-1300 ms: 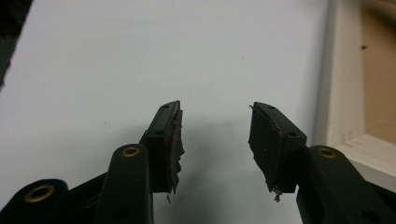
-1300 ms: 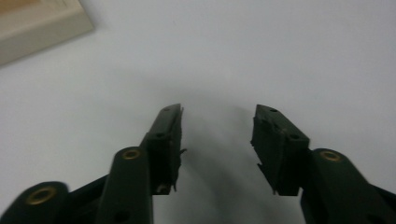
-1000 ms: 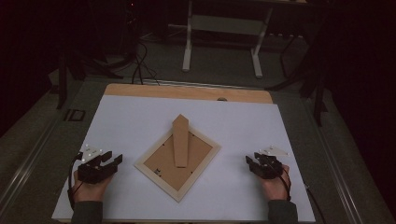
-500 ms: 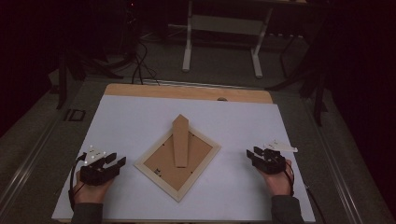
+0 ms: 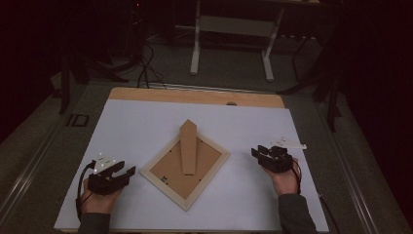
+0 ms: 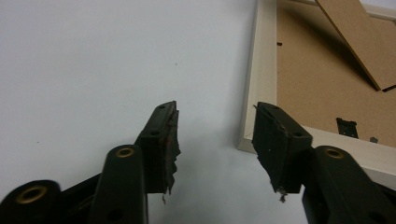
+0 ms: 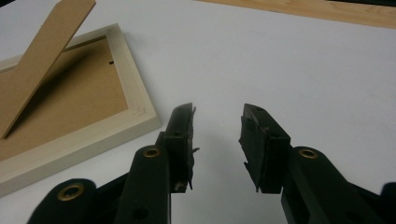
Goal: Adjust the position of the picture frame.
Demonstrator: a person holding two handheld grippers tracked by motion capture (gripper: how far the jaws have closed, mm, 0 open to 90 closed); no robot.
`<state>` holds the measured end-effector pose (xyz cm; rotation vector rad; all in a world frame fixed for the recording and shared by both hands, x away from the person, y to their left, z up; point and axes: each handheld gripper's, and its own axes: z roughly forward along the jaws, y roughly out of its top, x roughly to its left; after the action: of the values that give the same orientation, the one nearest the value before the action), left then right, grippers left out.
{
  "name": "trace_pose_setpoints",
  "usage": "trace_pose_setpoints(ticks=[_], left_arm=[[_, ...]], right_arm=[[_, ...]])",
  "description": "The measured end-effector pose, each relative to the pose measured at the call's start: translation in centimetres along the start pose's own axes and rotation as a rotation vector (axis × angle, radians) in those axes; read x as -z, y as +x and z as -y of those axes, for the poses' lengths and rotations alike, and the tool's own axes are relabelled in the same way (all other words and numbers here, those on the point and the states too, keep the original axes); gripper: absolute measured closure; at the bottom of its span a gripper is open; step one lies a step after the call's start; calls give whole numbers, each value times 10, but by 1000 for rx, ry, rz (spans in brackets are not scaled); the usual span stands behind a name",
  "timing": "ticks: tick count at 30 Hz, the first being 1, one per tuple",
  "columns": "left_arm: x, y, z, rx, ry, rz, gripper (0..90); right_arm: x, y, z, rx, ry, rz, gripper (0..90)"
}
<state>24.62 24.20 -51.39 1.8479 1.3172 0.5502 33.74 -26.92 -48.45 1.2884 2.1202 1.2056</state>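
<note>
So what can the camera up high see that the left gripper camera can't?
The high view alone takes in the whole picture frame lying face down like a diamond, both of the person's hands, the right gripper, the wooden table edge and the dark floor beyond. The left gripper view alone shows close detail: the left gripper with jaws open and empty, worn pads, and a small black clip on the frame's back. Both show the white sheet, the frame's pale border and its brown stand.
</note>
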Motion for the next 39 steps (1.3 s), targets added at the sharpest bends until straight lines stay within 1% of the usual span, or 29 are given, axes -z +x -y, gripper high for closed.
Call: trace_pose_setpoints(ticks=[3,5,9,11,16,19,21,23,27,31,35,39], left_arm=[[-1,-1,0,-4,1,3,501],[-1,-2,0,-15,6,8,500],[-3,-5,0,-26,11,16,500],[-3,-7,0,-38,20,24,501],[-3,-10,2,-53,24,43,565],[-3,-10,5,-51,33,54,593],[-2,-8,6,-42,25,70,621],[-2,-9,6,-43,28,80,645],[-4,-14,6,-66,40,96,681],[-9,-21,6,-95,65,113,713],[-11,-27,7,-113,84,120,753],[-13,-31,9,-132,104,125,803]], right_arm=[[-3,0,-2,3,5,-3,642],[-6,0,-3,7,6,-5,643],[-10,0,-6,-2,6,-14,644],[-13,1,-9,5,4,-18,644],[-22,4,-14,10,3,-27,647],[-26,6,-16,12,2,-33,653],[-29,7,-17,15,6,-40,659],[-34,9,-17,15,9,-51,669],[-41,12,-18,7,15,-65,701],[-50,16,-18,2,27,-80,748],[-58,22,-18,12,41,-91,805],[-65,27,-16,9,54,-101,857]])
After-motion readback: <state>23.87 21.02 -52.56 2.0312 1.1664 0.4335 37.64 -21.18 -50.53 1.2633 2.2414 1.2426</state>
